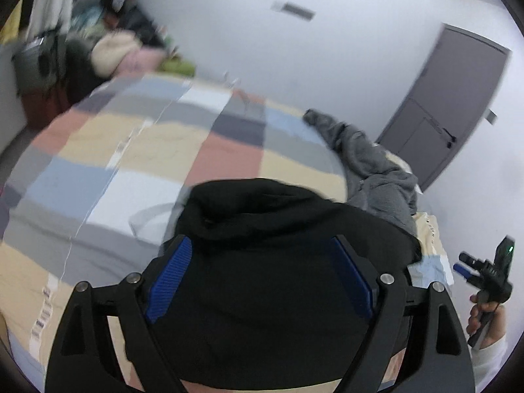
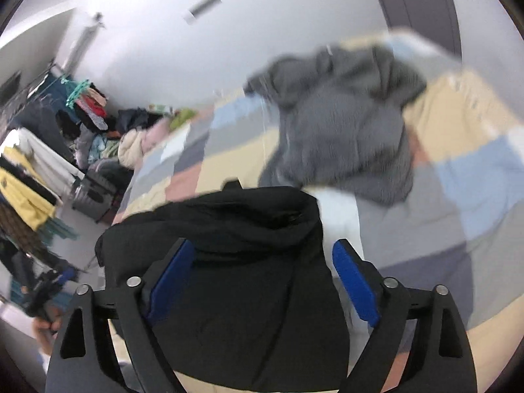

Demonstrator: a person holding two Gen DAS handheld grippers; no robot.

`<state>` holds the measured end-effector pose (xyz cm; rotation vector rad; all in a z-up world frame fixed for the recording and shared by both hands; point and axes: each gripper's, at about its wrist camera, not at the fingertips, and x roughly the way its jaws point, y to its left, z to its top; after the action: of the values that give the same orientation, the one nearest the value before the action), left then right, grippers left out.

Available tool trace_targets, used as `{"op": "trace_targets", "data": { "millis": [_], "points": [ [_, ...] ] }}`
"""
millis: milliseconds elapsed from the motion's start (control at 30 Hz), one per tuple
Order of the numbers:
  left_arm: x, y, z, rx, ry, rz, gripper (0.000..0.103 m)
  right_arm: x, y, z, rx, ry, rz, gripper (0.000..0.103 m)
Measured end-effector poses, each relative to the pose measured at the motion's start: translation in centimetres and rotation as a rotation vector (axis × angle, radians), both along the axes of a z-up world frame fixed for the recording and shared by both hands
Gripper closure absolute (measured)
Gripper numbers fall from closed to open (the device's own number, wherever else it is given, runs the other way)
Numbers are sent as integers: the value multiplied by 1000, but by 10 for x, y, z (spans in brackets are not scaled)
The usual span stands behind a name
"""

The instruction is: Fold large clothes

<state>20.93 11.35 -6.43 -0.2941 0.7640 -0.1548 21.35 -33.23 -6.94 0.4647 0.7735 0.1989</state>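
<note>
Black garment (image 1: pixel 262 262) lies folded on the bed (image 1: pixel 98 180); your left gripper (image 1: pixel 262 281) and right gripper (image 2: pixel 265 285) hold jaws wide above it (nothing gripped), leaving the fold undisturbed.

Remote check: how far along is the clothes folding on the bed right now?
Done: the black garment lies bundled on the patchwork bedspread, apparently folded. In hand: nothing; the left hand-held gripper and right hand-held gripper are both open above it. Left: the grey fleece garment lies crumpled, unfolded.
</note>
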Motion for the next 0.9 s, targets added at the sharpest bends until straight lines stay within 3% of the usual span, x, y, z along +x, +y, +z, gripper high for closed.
{"op": "trace_targets", "data": {
  "millis": [133,400,700,900],
  "points": [
    [3,-33,-19,9,-33,-67,17,-8,57,-9,-12,-41,107,16],
    [49,-75,-82,110,76,-83,17,34,146,-69,-154,-31,213,16],
    [87,-78,-114,160,136,-74,15,87,159,-109,-141,9,209,14],
    [97,-81,-121,168,160,-80,13,93,148,-114,-99,36,232,12]
  ]
}}
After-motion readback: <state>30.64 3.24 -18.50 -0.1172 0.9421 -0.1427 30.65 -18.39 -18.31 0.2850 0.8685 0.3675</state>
